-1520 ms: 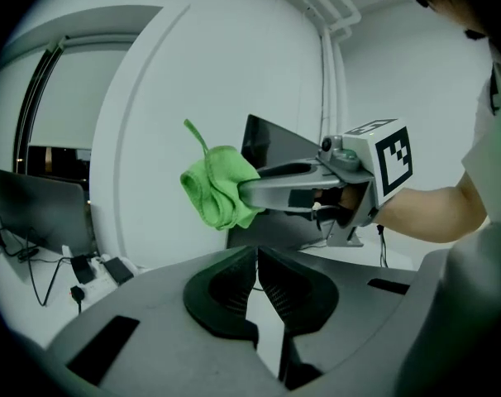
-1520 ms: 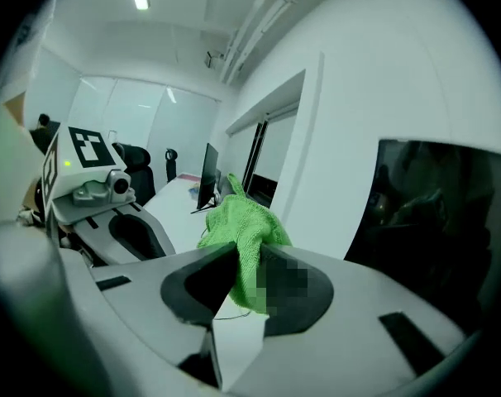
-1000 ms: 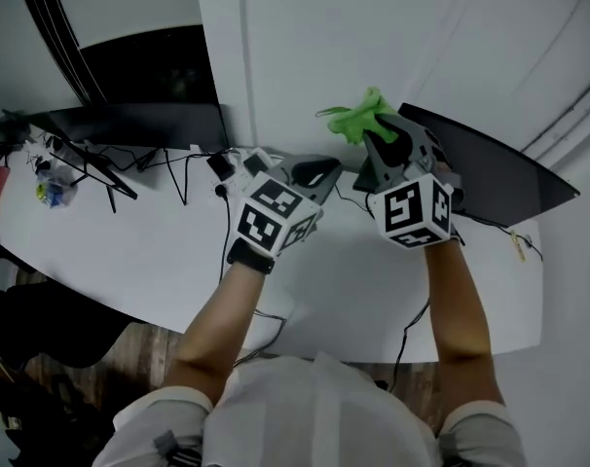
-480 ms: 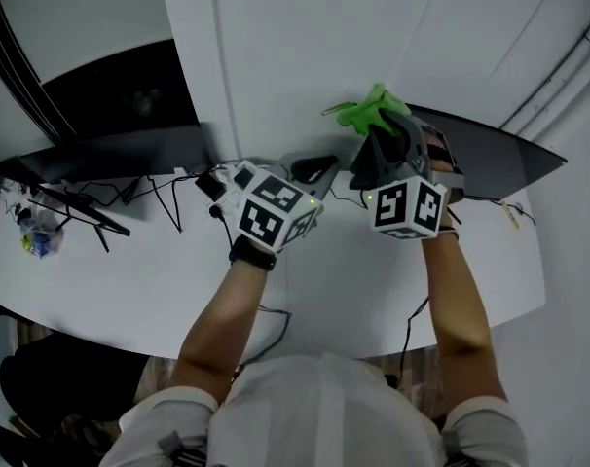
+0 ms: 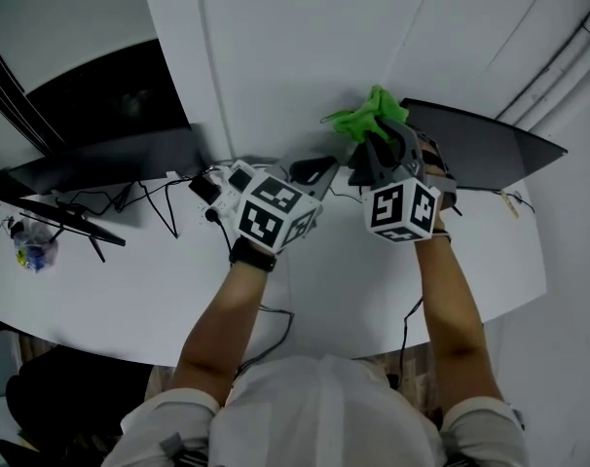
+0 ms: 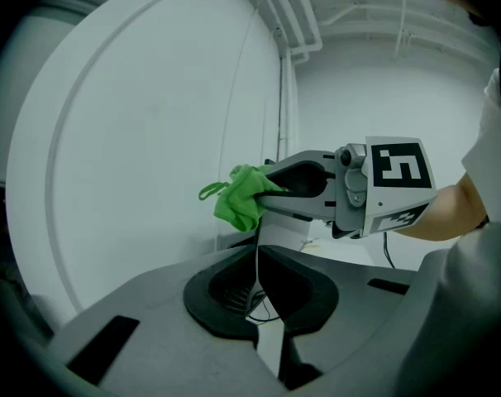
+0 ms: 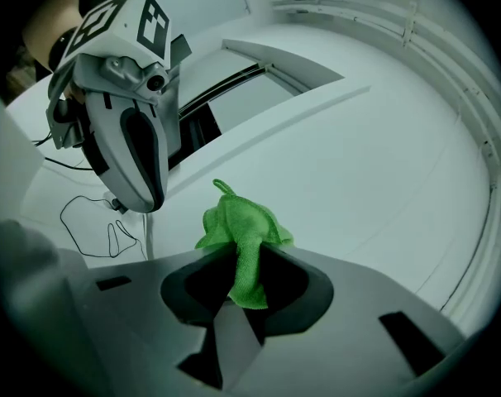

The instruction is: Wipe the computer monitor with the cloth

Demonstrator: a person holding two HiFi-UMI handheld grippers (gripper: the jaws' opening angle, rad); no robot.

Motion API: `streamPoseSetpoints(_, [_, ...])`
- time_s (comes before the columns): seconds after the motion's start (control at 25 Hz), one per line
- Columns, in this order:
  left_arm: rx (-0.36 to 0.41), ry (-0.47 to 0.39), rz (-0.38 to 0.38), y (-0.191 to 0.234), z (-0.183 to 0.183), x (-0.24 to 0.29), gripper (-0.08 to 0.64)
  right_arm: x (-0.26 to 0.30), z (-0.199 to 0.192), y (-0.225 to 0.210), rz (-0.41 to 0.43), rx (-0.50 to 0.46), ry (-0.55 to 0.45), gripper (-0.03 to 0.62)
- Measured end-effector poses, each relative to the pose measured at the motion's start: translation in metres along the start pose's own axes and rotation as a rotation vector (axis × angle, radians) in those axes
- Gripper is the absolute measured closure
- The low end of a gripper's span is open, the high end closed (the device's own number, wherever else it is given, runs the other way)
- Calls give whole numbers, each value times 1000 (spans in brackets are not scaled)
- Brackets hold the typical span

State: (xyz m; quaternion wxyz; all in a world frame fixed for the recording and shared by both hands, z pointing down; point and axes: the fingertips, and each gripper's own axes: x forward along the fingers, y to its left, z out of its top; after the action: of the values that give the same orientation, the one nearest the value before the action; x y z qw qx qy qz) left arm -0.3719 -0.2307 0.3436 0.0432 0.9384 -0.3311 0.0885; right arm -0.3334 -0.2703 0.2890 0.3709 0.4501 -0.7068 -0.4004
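Observation:
My right gripper (image 5: 375,140) is shut on a bright green cloth (image 5: 370,115), which bunches out past its tips (image 7: 238,259) as a crumpled cloth (image 7: 240,231). It hangs at the upper left corner of a dark, thin monitor (image 5: 490,149) at the right of the white desk; I cannot tell whether the cloth touches it. Just to its left my left gripper (image 5: 319,171) is shut, the jaws meeting on nothing (image 6: 257,255). The left gripper view shows the right gripper (image 6: 317,190) holding the cloth (image 6: 238,197) in front of a white wall.
A second dark monitor (image 5: 110,156) stands at the left of the desk (image 5: 353,280). Black cables (image 5: 164,202) and a plug adapter (image 5: 209,185) lie behind the left gripper. Small items (image 5: 32,253) sit at the far left edge. The white wall rises directly behind.
The view has swung so the left monitor has slid leftward. Both grippers have shifted a little, still side by side. The cloth stays pinched in the right gripper by the monitor's corner.

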Motion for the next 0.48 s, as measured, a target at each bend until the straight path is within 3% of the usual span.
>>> streamPoseSetpoints(0.48, [-22,56,-14,11,-27,13,536,11,-17,34,58,124,7,508])
